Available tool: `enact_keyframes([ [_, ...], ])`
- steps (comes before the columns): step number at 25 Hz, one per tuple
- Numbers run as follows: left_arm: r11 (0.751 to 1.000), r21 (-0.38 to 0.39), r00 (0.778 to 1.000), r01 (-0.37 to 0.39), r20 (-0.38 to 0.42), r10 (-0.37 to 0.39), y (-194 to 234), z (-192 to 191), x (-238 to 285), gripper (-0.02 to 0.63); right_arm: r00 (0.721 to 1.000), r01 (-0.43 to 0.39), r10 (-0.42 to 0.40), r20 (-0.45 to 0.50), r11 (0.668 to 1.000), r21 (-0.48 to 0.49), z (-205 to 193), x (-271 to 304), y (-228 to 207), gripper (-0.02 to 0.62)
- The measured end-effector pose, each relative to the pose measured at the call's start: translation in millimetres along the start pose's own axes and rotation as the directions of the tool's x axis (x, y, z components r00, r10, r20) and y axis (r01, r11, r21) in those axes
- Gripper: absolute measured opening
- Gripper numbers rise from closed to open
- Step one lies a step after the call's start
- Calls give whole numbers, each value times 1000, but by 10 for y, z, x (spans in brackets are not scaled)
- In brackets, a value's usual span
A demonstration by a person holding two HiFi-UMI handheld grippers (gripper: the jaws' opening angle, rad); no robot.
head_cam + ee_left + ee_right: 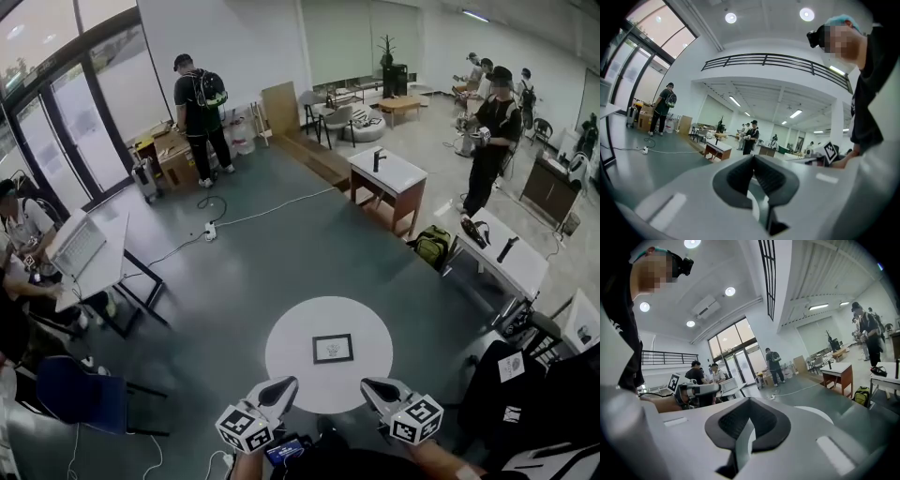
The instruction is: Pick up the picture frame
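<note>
Jaws: left gripper (pixel 289 384), right gripper (pixel 368 384) clenched, empty | frame (pixel 333 348): flat on counter (pixel 291 333), likely light, rigid, fragile | grasp: one outer edge

Frame (pixel 333 348) lay flat, dead centre on the round table (pixel 291 349). At the table's near rim, the left gripper (pixel 284 385) hung to the frame's left and the right gripper (pixel 373 385) to its right, both apart from it. Behind the table and to the right stood a desk (pixel 387 172). A backpack (pixel 432 246) sat on the floor between that desk and a bench (pixel 506 258) further right. Well off to the left stood a laptop desk (pixel 98 267).
</note>
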State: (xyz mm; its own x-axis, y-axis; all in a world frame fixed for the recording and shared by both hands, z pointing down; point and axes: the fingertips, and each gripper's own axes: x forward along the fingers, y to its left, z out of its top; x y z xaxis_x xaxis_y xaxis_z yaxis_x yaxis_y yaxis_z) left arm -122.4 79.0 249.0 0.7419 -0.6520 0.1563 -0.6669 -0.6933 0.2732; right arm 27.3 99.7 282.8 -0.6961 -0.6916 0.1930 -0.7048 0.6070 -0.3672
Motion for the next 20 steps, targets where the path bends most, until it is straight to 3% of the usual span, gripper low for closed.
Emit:
enact_keyframes([
  [6,999,-31,1000,-10,-4,10,641,107,329,3,999,33,-33,-35,999,8,132,505,-382,0],
  [20,995,-93,985,-42,-168,26,1578,-311,1238,3,985,148,-146,-93,989,22,87,1138,-1409,2],
])
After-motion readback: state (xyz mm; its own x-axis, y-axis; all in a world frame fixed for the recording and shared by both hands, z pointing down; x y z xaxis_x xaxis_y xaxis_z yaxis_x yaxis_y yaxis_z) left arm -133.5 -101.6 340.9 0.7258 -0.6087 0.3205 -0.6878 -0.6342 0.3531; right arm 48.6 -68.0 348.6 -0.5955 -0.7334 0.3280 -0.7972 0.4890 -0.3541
